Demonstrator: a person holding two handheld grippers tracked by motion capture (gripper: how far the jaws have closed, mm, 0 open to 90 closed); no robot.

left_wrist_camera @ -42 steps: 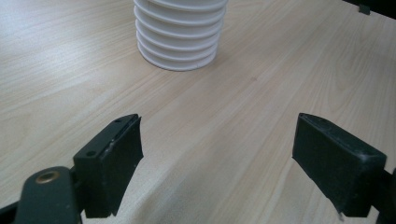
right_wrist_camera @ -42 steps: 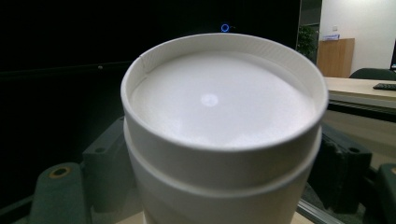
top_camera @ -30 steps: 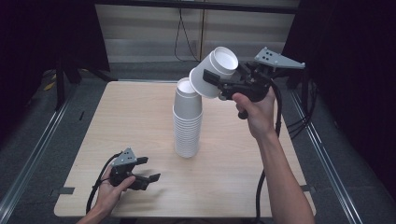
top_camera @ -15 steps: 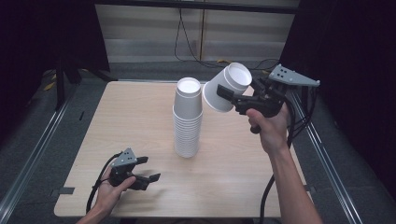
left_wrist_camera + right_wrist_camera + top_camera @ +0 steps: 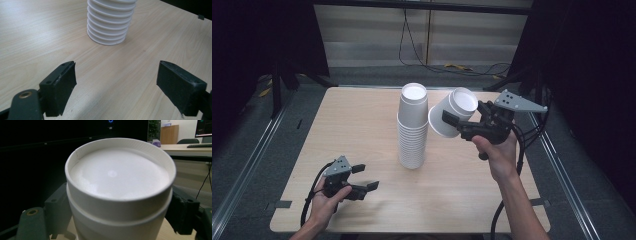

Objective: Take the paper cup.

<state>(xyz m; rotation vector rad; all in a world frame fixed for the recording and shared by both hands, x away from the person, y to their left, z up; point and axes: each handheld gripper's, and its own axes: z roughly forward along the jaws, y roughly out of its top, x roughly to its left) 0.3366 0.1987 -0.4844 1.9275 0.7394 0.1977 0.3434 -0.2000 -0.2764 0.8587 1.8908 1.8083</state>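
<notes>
Cup [image 5: 452, 119] pinched by right hand-held gripper [image 5: 462, 125], base filling its view; left hand-held gripper [image 5: 364, 179] spread.

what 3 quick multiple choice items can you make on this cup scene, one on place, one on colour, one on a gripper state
1. Where is the cup stack?
A. mid-table
B. on the floor
C. in the left gripper

2. What colour is the held cup?
A. red
B. white
C. blue

3. How is the left gripper?
A. shut on a cup
B. open, nothing between its jaws
C. lifted above the stack

Key: 1 A, it stands on the table; 2 B, white in the high view; 3 B, bare wood between its jaws, while the right gripper clamps the cup.
</notes>
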